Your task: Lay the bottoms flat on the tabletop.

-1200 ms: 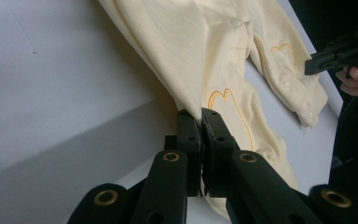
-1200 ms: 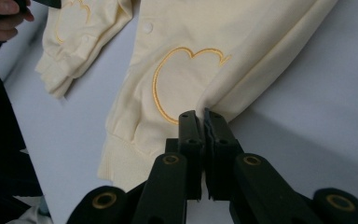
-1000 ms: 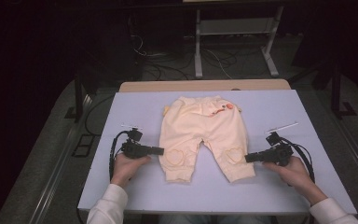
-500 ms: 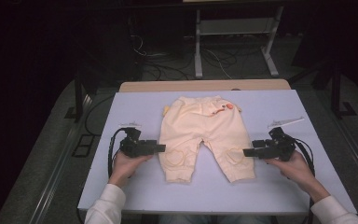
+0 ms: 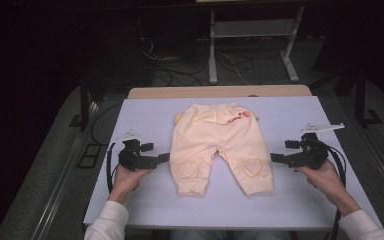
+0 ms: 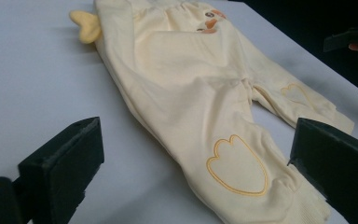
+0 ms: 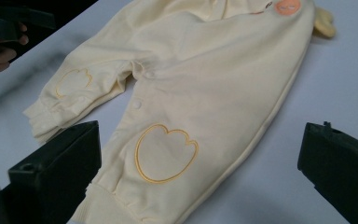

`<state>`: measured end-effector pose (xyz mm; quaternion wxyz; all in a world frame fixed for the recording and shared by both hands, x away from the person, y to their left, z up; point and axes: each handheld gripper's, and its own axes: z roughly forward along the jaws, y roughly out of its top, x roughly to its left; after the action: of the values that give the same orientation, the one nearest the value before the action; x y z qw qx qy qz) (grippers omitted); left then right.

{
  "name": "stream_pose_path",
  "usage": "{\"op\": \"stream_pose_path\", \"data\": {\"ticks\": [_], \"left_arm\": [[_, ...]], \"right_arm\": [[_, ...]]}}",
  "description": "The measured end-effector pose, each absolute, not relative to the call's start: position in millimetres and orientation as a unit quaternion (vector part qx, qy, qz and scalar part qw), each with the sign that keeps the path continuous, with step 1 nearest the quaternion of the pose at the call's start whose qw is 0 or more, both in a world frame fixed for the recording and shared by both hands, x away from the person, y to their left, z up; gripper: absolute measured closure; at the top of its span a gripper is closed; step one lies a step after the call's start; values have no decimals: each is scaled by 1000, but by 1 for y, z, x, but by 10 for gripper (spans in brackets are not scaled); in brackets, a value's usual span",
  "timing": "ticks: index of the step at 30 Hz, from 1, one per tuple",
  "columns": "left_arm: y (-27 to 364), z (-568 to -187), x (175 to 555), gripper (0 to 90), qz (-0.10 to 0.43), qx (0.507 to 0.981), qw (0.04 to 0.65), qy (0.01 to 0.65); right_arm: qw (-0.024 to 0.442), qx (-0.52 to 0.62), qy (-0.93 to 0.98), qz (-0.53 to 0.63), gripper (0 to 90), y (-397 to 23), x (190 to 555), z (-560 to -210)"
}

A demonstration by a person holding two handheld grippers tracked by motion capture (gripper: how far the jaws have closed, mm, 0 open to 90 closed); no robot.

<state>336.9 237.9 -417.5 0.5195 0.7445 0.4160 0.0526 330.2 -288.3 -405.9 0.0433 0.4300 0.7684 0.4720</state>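
Observation:
A pair of pale yellow baby trousers (image 5: 217, 145) lies flat on the light table (image 5: 145, 115), waistband at the far side, with a heart patch on each knee. My left gripper (image 5: 162, 158) hovers just off the outer edge of the left leg. Its jaws have just been opening and stand wide, and that leg's knee patch (image 6: 235, 163) lies on the table beyond them, untouched. My right gripper (image 5: 276, 158) hangs off the right leg's outer edge. It has also just been opening, with the right knee patch (image 7: 165, 151) in view past its spread jaws (image 7: 198, 172), nothing gripped.
A wooden strip (image 5: 220, 92) borders the table's far edge. Behind it on the dark floor stand a white metal frame (image 5: 252, 45) and loose cables (image 5: 155, 55). Bare tabletop runs along both sides of the trousers and at the front edge.
Both grippers let go of the trouser legs and opened. Each drew a little outward and upward from the cloth. The trousers stay flat in place.

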Motion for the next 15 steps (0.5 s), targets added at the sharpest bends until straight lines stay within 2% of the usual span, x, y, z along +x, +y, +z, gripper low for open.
{"op": "stream_pose_path", "data": {"ticks": [3, 15], "left_arm": [[243, -417, 331, 16, 63, 743, 524, 413], [261, -417, 309, 15, 100, 733, 539, 402]], "right_arm": [[63, 429, 765, 476, 0, -293, 325, -406], [94, 434, 751, 488, 0, -312, 310, -412]]}}
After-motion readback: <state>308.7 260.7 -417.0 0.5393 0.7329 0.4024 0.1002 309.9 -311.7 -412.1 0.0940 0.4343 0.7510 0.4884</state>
